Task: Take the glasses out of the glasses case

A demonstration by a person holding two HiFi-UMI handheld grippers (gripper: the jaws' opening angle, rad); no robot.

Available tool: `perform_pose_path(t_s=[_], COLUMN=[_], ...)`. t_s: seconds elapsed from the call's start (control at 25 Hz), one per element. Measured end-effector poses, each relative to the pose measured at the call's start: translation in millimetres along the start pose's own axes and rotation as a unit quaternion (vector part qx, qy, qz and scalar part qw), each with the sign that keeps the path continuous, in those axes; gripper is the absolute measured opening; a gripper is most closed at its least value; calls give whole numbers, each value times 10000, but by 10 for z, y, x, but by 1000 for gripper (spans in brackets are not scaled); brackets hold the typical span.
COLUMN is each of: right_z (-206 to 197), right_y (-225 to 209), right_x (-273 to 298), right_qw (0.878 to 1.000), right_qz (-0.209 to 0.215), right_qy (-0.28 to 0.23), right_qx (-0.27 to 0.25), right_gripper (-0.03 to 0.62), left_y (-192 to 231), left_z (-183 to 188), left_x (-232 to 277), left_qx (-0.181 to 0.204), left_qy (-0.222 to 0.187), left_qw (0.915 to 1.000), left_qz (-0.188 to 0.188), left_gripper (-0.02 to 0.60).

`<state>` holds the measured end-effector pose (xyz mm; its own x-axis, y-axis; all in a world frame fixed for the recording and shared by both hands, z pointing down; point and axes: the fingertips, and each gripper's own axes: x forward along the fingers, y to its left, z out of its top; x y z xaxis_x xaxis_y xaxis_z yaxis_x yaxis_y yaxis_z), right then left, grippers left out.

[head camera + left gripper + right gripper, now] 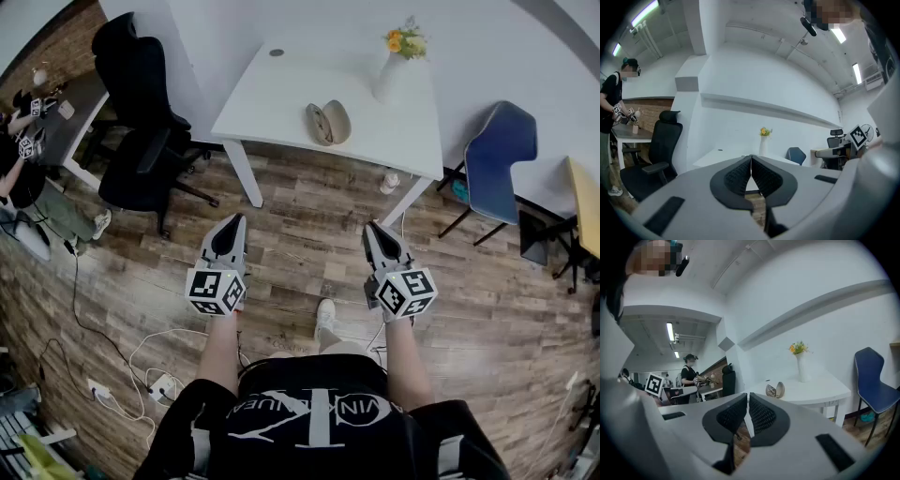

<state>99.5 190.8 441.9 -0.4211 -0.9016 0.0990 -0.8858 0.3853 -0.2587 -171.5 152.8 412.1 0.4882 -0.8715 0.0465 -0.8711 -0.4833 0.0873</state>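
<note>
An open clamshell glasses case (328,123) lies on the white table (281,103), near its front edge. It also shows small in the right gripper view, case (776,390); the glasses inside are too small to make out. My left gripper (235,219) and right gripper (371,226) hang side by side over the wooden floor, well short of the table, both pointing towards it. Each is shut with nothing between its jaws, as seen at the left gripper (751,157) and the right gripper (746,394). The left gripper view does not show the case.
A white vase with flowers (394,66) stands on the table right of the case. A black office chair (141,141) is left of the table and a blue chair (497,150) right of it. Another person (23,178) works at far left. Cables (141,366) lie on the floor.
</note>
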Motion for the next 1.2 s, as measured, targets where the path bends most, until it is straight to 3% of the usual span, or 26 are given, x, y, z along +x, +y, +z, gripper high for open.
perform_pose_path(t_s=[0.24,0.68,1.2], right_z=[153,173,145], right_y=[-466,-955,-1211], right_x=[447,1018,1385], right_qw=[9998,9977,9965], right_qz=[160,588,662], right_qy=[78,345,360], right_qx=[9,6,350], right_gripper=[34,35,38], left_y=[13,55,134], left_z=[23,-30,-119], left_x=[601,1219,1350], left_qx=[46,87,75], left_qy=[57,204,399], left_qw=[9999,9987,9963], left_qz=[138,468,761], left_gripper=[20,20,20])
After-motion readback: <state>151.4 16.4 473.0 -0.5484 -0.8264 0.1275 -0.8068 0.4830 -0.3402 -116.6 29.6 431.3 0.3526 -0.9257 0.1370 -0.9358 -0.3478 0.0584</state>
